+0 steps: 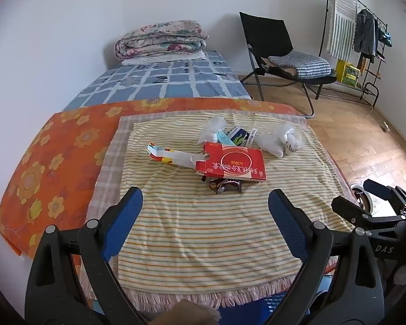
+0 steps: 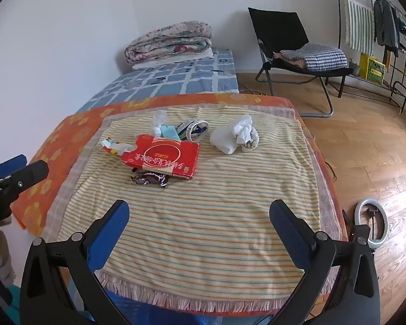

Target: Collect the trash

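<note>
You hold both tongs spread wide and tilted down toward the trash, with nothing between their tips, so neither one carries anything yet. In the left wrist view, the left tongs (image 1: 205,203) fill the bottom of the frame, and the right tongs (image 1: 365,197) show at the lower right edge.

The trash lies in one loose group in the upper middle of the striped towel (image 2: 203,216), well apart from the tips, probably gathered there so each piece is easy to reach. From left to right in the right wrist view: a torn colourful wrapper (image 2: 112,145), a flat red box (image 2: 162,158) with a dark foil wrapper (image 2: 150,179) just below it, a roll of tape (image 2: 193,130) behind, and crumpled white paper (image 2: 235,135). I judge the foil wrapper is nearest to you.
</note>
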The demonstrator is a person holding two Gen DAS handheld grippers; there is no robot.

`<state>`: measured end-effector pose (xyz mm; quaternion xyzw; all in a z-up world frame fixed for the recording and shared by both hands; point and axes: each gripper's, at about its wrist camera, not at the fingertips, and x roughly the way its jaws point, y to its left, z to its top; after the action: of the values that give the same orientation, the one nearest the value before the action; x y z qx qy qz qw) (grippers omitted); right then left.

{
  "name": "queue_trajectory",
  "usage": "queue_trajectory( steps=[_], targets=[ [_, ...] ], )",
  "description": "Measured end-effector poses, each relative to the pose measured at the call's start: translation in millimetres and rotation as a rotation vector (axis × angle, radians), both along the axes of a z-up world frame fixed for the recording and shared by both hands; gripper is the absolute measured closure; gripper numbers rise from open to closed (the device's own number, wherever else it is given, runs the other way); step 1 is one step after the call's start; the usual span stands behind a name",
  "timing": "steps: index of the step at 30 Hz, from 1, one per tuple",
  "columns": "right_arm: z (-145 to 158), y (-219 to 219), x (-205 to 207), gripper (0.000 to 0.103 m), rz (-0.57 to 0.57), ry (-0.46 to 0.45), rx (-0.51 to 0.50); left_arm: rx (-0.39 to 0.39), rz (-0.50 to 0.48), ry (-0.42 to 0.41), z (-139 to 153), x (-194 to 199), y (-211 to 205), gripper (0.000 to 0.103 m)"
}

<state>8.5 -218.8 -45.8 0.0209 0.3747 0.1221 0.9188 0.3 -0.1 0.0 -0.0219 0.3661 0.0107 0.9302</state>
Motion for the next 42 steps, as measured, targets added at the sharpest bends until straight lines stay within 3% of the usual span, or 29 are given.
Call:
queue_trajectory(
  steps=[42],
  targets=[
    [-7.0,-2.4,4.1,0.000,-0.019,0.048,0.008,0.012,0.002,-0.002,-4.8,0.2,0.2,0.007]
  ],
)
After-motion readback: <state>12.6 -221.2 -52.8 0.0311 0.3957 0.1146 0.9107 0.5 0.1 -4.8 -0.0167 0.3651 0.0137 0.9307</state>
